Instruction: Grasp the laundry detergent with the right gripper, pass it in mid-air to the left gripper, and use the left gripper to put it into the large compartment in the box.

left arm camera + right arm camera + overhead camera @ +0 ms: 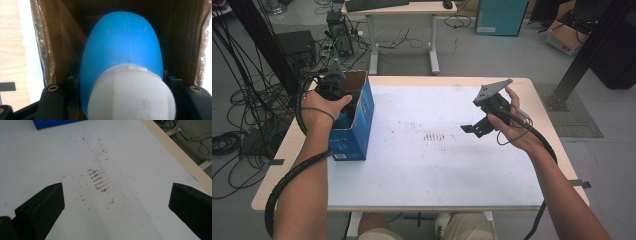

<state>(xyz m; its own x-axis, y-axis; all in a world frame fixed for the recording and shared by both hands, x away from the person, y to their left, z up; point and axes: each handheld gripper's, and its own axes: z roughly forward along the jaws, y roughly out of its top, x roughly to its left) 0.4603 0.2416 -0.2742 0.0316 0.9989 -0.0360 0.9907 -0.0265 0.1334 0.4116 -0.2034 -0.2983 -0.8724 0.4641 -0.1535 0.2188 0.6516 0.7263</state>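
Gripping: left claw [343,111] clamped on blue bottle [122,50], inside box [362,120]
Handling: light, smooth plastic; hold body
Right claw [116,200]: apart

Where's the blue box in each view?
High view: blue box stands at the table's left edge, the left gripper reaching into its open top.
Left gripper view: brown inner walls surround a held blue-and-white bottle.
Right gripper view: blue corner, top left.
Shared landmark: white table sheet.

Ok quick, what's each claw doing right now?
Left claw: closed on the blue and white bottle, inside the blue box.
Right claw: open, holding nothing, above the table.
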